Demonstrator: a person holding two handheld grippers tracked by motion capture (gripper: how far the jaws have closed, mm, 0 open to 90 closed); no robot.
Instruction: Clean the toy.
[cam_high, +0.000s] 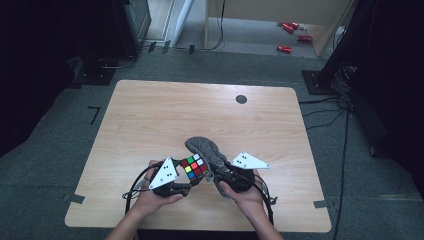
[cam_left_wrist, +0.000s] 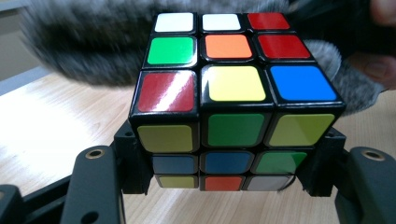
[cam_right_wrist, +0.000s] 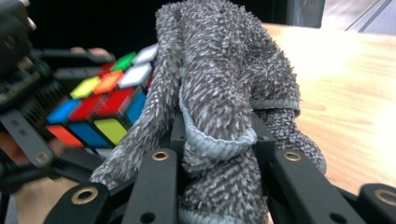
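A: Status check. Left gripper (cam_high: 181, 186) is clamped on the puzzle cube (cam_high: 194, 167); in the left gripper view the jaws bear on the cube's (cam_left_wrist: 233, 107) two lower side layers, and the mixed-colour top face tilts up toward the camera.

B: Agreed. Right gripper (cam_high: 220, 176) is clenched on a bunched grey cloth (cam_high: 205, 150). In the right gripper view the cloth (cam_right_wrist: 224, 107) rises straight out from between the jaws, and the cube (cam_right_wrist: 105, 105) sits just off the cloth's left flank, touching or nearly so. Contact can't be settled from here.

A: Step in hand looks like wiping the cube with the cloth, both held just above the wooden table (cam_high: 150, 110), close to the person's edge.

B: Notes for doing it well: keep the left grip low on the cube so the upper faces stay exposed. Bring the cloth's free folded end, not the jaw tips, onto the stickers.

A: Light pressure, strokes across one face at a time. Push too hard sideways and a layer may twist or the cube slip in the jaws.

B: Reorient with the left wrist for the next face.
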